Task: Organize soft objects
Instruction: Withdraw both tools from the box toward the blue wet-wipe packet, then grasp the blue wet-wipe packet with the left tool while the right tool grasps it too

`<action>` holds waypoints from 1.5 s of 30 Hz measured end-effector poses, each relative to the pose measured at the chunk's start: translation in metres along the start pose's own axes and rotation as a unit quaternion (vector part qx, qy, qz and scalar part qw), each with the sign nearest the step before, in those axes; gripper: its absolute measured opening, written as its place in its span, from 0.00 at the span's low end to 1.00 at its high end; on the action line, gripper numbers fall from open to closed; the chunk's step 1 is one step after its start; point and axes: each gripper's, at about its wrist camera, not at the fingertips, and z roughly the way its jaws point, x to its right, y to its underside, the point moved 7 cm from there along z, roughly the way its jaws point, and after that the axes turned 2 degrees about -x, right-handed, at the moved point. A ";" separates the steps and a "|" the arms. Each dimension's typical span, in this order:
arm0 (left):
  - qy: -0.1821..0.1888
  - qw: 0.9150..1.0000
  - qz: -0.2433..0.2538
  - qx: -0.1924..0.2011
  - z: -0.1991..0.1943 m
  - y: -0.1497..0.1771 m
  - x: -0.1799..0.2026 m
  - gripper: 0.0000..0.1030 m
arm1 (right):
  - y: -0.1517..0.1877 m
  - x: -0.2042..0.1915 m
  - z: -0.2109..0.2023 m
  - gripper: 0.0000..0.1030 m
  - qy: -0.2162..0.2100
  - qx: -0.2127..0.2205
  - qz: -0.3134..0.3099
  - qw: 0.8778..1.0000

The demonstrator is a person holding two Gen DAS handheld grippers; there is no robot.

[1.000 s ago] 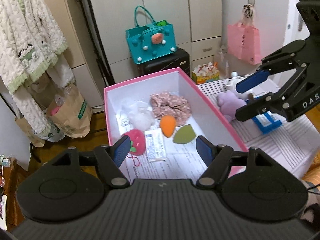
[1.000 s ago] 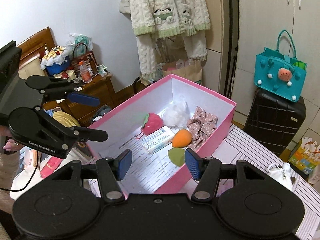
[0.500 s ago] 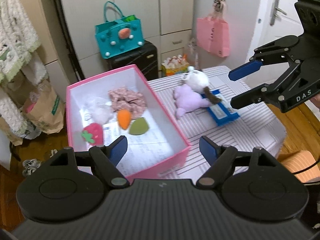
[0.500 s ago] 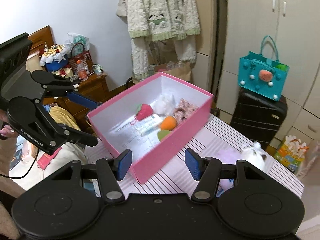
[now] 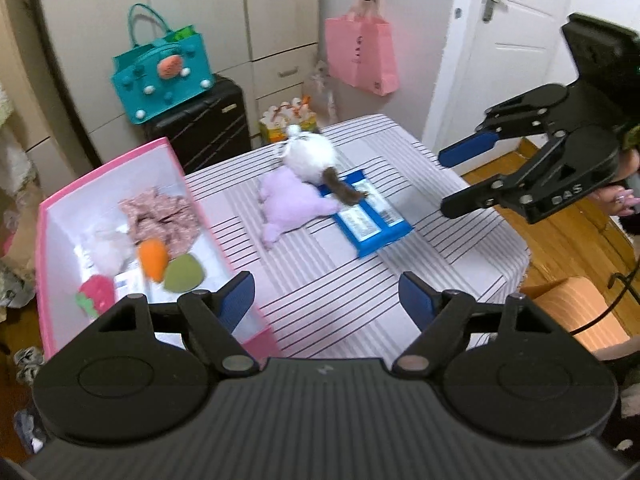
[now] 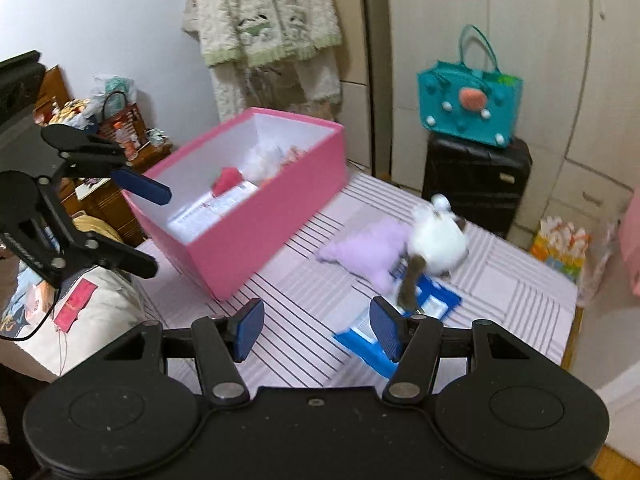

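Observation:
A pink box (image 5: 104,168) stands at the table's left and holds a patterned scrunchie (image 5: 160,212), an orange carrot (image 5: 152,258), a green sponge (image 5: 184,276), a red strawberry (image 5: 96,294) and a white puff. On the striped table lie a purple plush (image 5: 288,200), a white plush (image 5: 312,156) and a blue tissue pack (image 5: 370,216). My left gripper (image 5: 326,300) is open and empty above the table's near side. My right gripper (image 6: 316,328) is open and empty above the tissue pack (image 6: 436,304), near the purple plush (image 6: 372,248) and white plush (image 6: 438,236). It also shows in the left wrist view (image 5: 456,180).
A black suitcase (image 5: 200,132) with a teal bag (image 5: 160,76) stands behind the table. A pink bag (image 5: 360,56) hangs by the door. A knitted coat (image 6: 268,12) hangs behind the box (image 6: 256,232). The table's right edge drops to wooden floor (image 5: 568,236).
Both grippers have swung right, away from above the box toward the plush toys and tissue pack. Both have stayed open and empty.

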 end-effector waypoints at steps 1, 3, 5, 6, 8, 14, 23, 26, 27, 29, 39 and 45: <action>0.003 1.000 0.002 0.002 0.004 -0.001 0.003 0.76 | 0.005 0.006 0.003 0.62 0.003 0.002 0.003 1.000; 0.008 1.000 0.008 0.007 0.014 -0.003 0.012 0.76 | 0.011 0.016 0.007 0.62 0.003 0.012 0.003 1.000; 0.012 1.000 0.010 0.007 0.026 -0.004 0.019 0.76 | 0.015 0.026 0.014 0.62 0.009 0.023 -0.007 1.000; 0.016 1.000 0.008 0.007 0.032 -0.004 0.022 0.76 | 0.017 0.031 0.018 0.62 0.015 0.026 -0.014 0.999; 0.023 1.000 0.004 0.006 0.046 -0.004 0.026 0.76 | 0.019 0.040 0.027 0.62 0.022 0.028 -0.026 0.999; 0.020 0.999 -0.036 0.012 0.084 0.000 0.027 0.74 | 0.021 0.065 0.059 0.62 0.041 0.021 -0.052 0.998; 0.039 0.992 -0.117 0.002 0.123 0.010 0.015 0.71 | 0.013 0.116 0.096 0.62 0.058 0.009 -0.024 0.998; 0.040 0.988 -0.146 0.023 0.135 0.012 0.017 0.70 | 0.008 0.133 0.109 0.62 0.038 0.008 0.009 0.999; 0.047 0.986 -0.159 0.024 0.139 0.012 0.018 0.68 | 0.006 0.137 0.114 0.62 0.036 0.006 0.008 0.999; 0.062 0.981 -0.185 0.022 0.148 0.014 0.021 0.65 | 0.004 0.141 0.124 0.62 0.033 0.001 0.001 0.999; 0.109 0.951 -0.288 0.012 0.182 0.023 0.051 0.56 | 0.003 0.150 0.159 0.60 -0.067 -0.020 0.023 0.997; 0.088 0.943 -0.320 0.032 0.186 0.020 0.050 0.56 | 0.012 0.145 0.156 0.53 -0.083 -0.028 0.028 0.996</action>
